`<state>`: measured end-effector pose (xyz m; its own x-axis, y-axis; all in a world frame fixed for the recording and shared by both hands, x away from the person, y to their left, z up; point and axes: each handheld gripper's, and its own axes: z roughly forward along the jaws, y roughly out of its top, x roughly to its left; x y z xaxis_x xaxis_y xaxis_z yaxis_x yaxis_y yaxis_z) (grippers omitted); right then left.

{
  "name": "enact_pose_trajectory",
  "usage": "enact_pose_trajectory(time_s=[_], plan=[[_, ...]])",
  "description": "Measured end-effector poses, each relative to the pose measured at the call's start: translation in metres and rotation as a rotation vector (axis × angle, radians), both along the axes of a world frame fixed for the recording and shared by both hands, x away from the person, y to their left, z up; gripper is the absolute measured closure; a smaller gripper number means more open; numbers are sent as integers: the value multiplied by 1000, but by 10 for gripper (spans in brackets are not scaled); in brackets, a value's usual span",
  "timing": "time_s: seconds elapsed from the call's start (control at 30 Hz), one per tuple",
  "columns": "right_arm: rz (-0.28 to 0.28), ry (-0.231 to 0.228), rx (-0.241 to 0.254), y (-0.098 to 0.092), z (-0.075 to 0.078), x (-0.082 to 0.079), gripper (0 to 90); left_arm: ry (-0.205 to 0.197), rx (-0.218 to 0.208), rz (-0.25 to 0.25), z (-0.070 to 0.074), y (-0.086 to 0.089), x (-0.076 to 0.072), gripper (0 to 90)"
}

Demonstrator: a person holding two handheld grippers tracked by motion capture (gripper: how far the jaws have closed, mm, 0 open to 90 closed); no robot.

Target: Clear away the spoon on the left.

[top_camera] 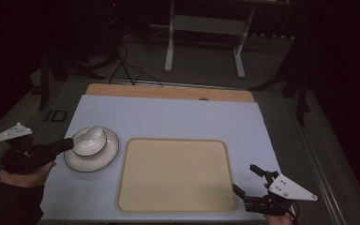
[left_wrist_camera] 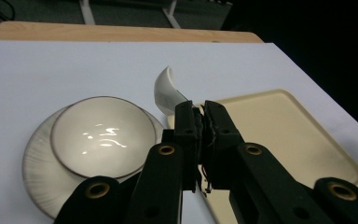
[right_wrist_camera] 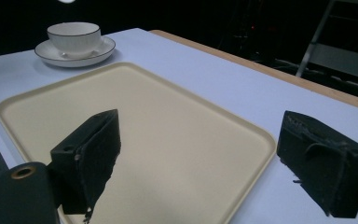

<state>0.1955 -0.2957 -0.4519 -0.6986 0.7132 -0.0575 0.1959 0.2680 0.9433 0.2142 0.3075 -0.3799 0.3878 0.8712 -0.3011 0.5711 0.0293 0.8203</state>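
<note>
My left gripper (top_camera: 70,143) (left_wrist_camera: 201,112) is shut on the handle of a white ceramic spoon (top_camera: 93,133) (left_wrist_camera: 167,89). The spoon's scoop hangs above a white bowl (top_camera: 90,144) (left_wrist_camera: 102,135) with a dark rim. The bowl sits on a matching saucer (top_camera: 108,157) (left_wrist_camera: 36,169) at the left of the table. A beige tray (top_camera: 176,176) (left_wrist_camera: 279,135) (right_wrist_camera: 168,126) lies empty in the middle. My right gripper (top_camera: 244,178) (right_wrist_camera: 205,154) is open at the tray's near right corner, with nothing between its jaws. From there the bowl (right_wrist_camera: 73,36) and saucer (right_wrist_camera: 51,53) stand beyond the tray.
A pale sheet (top_camera: 178,117) covers the table, and a strip of wood (top_camera: 168,91) shows at its far edge. Beyond the table stand a white frame (top_camera: 204,28) and black stand legs (top_camera: 70,63), with cables (top_camera: 126,65) on the floor.
</note>
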Motion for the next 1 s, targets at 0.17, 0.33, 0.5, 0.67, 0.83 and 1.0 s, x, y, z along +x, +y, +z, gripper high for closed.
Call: enact_pose_trajectory(time_s=[0.17, 0.33, 0.5, 0.67, 0.83, 1.0], plan=[[-3, 2, 6, 0, 0, 1, 135, -25, 4, -22, -2, -16, -2, 857], [-2, 0, 7, 0, 0, 2, 135, -19, 16, -47, -5, -30, -5, 857], [-3, 1, 8, 0, 0, 2, 134, -22, 3, -63, -7, -40, -6, 857], [0, -1, 11, 0, 0, 3, 135, -19, -6, -88, -10, -51, -7, 857], [-13, -29, 2, 0, 2, 0, 135, -23, -12, -123, -11, -61, -8, 857], [-14, -31, 11, 1, 2, 0, 135, -30, -16, -142, -16, -73, -11, 857]])
